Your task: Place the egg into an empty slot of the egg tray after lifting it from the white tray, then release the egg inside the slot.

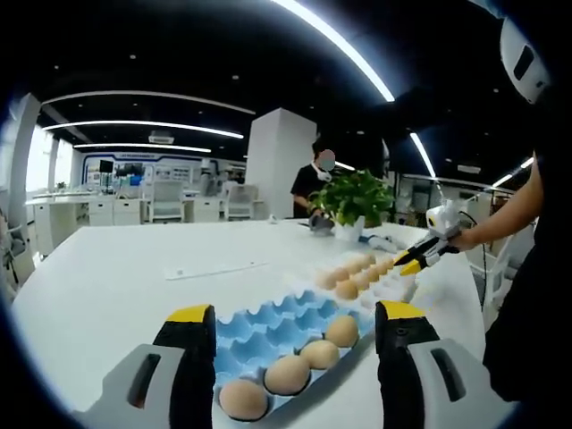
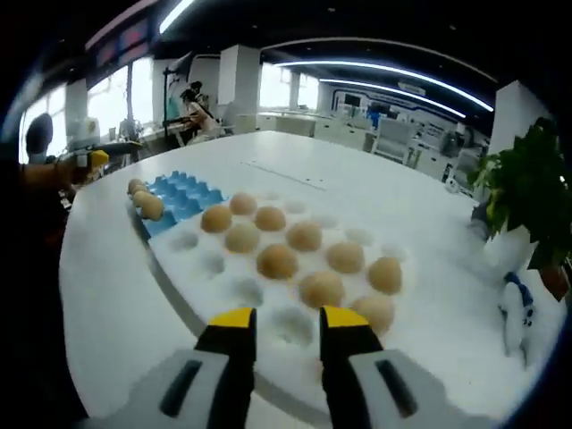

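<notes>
Right gripper [image 2: 288, 323] narrow and empty over the white tray's [image 2: 206, 290] near edge; left gripper [image 1: 295, 331] wide, empty.
Eggs [image 2: 277, 261] are light, smooth, brittle: take one gently across its sides, then to the blue tray [image 1: 268, 326].

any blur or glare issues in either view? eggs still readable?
Left gripper view: sharp, ceiling light strips blown out, eggs in the blue egg tray crisp. Right gripper view: slight motion blur, white tray low-contrast against the table, its eggs readable, window glare upper left. Fisheye bending in both.
</notes>
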Demonstrator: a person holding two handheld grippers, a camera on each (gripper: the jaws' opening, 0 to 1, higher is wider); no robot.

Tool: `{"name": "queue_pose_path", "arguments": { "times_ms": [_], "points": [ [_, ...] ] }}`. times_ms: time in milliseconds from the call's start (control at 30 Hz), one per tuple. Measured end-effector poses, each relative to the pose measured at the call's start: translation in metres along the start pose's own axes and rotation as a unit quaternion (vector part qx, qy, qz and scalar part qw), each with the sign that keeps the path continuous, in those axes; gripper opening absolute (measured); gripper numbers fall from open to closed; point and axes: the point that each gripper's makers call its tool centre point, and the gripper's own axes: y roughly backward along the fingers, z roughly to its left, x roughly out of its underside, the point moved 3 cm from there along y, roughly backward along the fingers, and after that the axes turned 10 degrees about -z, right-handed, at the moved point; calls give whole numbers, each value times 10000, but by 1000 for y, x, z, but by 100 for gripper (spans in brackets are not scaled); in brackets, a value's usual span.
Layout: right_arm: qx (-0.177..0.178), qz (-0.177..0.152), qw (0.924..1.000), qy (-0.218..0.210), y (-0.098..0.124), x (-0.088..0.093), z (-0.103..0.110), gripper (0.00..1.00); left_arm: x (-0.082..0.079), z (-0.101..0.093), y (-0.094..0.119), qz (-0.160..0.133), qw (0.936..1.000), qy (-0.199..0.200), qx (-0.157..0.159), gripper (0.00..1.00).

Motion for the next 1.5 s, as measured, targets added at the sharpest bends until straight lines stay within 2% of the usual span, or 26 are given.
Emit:
{"name": "queue_pose_path", "arguments": {
  "times_ms": [167,533,567,600,633,767,867,900,933,1167,1500],
  "points": [
    [318,34,9994,-139,9,10,-20,28,-1,-2,-1,-5,10000,-5,31,73],
    [522,119,9975,-465,7,29,-28,28,0,-2,-1,24,10000,-7,29,72],
    [601,18,9940,-908,7,29,-29,28,0,-2,-1,35,10000,-8,28,71],
    [643,38,9916,-1124,8,31,-30,27,0,-2,0,46,10000,-3,24,71],
    [620,-9,9941,-890,8,30,-34,26,1,-1,0,49,10000,-3,8,71],
    [600,-51,9944,-872,7,30,-31,25,2,1,2,59,10000,3,-19,70],
    [783,66,9925,-940,7,26,-31,24,3,1,1,72,10000,26,-14,69],
    [786,77,9938,-778,7,25,-30,24,2,1,1,67,10000,13,-14,70],
    [794,39,9953,-556,9,21,-30,24,2,2,1,68,10000,3,-10,70],
    [792,-173,9947,-625,21,1,-23,24,3,6,3,44,10000,12,-71,70],
    [502,-299,9960,-676,15,-17,1,24,4,4,3,41,10000,41,-38,69]
  ]
}}
